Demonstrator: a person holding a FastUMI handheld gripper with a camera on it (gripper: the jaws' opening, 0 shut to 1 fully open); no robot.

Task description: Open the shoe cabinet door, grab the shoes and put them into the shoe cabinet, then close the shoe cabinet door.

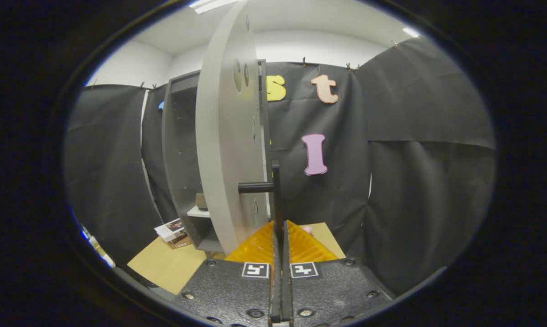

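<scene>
Your tongs (280,229) are closed on the black bar handle (275,200) of the cabinet door (228,150); both fingers (260,243) press on the bar from either side, with its thin upright strip running straight up from between them. You hold it low on the bar, which gives you a firm pull without the tongs sliding along it. The door stands swung out toward you, seen almost edge-on, so its grey slab rises just left of the handle and hides part of the cabinet (182,150) behind it. The cabinet stands on the tabletop (169,263) against the black cloth wall, its dark inside open to the left of the door. On a pale shelf (198,211) low inside it sits a small brownish thing (201,200), which may be a shoe, though it is too small and shaded to say for certain. Some printed papers (171,230) lie on the tabletop just left of the cabinet's foot. A small pink thing (307,230) peeks out just beyond the right finger; I cannot tell what it is. Judging by the open door and your grip on its handle, you are in a door-moving step, either finishing the opening or starting the closing.
</scene>
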